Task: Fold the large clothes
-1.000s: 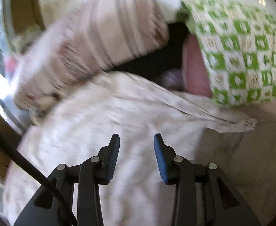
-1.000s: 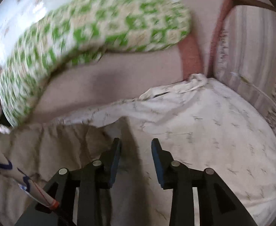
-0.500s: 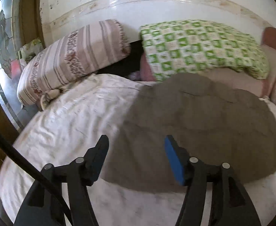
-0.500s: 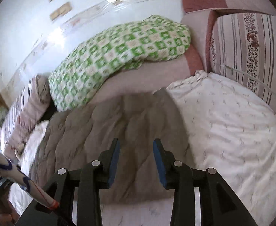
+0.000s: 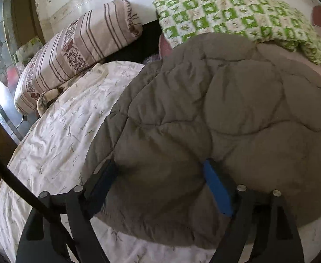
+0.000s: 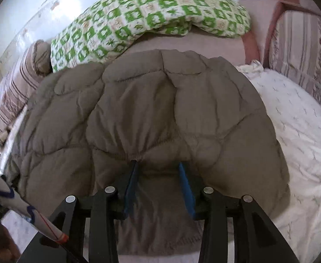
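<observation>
The left hand-held gripper (image 5: 160, 184) has its jaws spreading apart, standing wide with the near edge of the grey-brown quilted blanket (image 5: 226, 109) bulging between them; its blue pads (image 5: 217, 188) no longer squeeze the fabric. The right hand-held gripper (image 6: 158, 182) is clenched on the same blanket (image 6: 160, 109), the cloth gathered into a puckered ridge at its blue fingertips (image 6: 185, 186). The blanket lies spread on the bed, over a white sheet (image 5: 57, 131) printed with small sprigs. Beyond it, toward the glossy wall, rest a green-and-white checked pillow (image 6: 151, 15) and a striped floral bolster (image 5: 79, 48). A second striped cushion (image 6: 302, 50) stands at the far right.
</observation>
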The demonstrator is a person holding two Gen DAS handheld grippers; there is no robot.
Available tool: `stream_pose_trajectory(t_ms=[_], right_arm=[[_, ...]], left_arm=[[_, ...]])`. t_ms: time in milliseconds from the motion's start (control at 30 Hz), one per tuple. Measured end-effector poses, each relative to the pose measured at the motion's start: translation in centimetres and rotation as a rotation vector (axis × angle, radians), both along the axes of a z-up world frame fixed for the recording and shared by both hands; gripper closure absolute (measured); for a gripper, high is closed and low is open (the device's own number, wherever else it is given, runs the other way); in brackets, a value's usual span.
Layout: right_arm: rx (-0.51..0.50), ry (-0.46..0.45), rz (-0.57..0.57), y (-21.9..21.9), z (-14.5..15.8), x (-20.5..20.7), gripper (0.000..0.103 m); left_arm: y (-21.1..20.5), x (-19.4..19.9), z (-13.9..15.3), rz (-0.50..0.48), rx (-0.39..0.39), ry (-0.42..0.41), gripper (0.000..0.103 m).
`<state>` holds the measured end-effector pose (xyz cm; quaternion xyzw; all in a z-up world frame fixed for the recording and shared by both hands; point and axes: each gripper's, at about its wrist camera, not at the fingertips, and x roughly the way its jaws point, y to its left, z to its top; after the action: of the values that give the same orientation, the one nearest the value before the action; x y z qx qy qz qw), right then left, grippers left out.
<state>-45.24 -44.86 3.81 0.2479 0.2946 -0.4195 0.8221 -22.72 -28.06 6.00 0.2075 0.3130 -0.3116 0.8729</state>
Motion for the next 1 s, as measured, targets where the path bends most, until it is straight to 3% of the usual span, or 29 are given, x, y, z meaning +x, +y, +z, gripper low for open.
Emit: stream_pose_trajectory(t_ms=[233,367,467,533,667,867,1000], right_arm=[[-0.023,0.026,0.034,-0.2,-1.2,0.7,0.060],[0.006,-0.039,0.011,-0.2,0.0,-0.5,0.060],[-0.063,-0.082,0.011,1.3,2.0,-1.0,0.060],[-0.137,-0.089,0.035,2.9,3.1,-0.6,0.059],[-0.148,-0.119,0.168,5.8,3.4,1.4,0.058],[-0.178,-0.063,0.307,8.7,2.1,4.5,0.056],[-0.106,-0.071,0.314,7.6,1.1,4.7,0.048]], left_arm=[[-0.5,0.9,-0.6,0.032,0.005,0.002,0.018],[0.3,0.5,0.3,0.059,-0.029,-0.003,0.018],[1.1,-0.7,1.5,0.087,-0.062,-0.064,0.018],[1.4,-1.4,2.1,0.095,-0.085,-0.106,0.018],[1.4,-2.2,2.6,0.079,-0.118,-0.108,0.018],[-0.1,-3.1,1.5,0.033,-0.058,-0.134,0.018],[-0.6,-2.7,0.7,0.028,-0.027,-0.109,0.018]])
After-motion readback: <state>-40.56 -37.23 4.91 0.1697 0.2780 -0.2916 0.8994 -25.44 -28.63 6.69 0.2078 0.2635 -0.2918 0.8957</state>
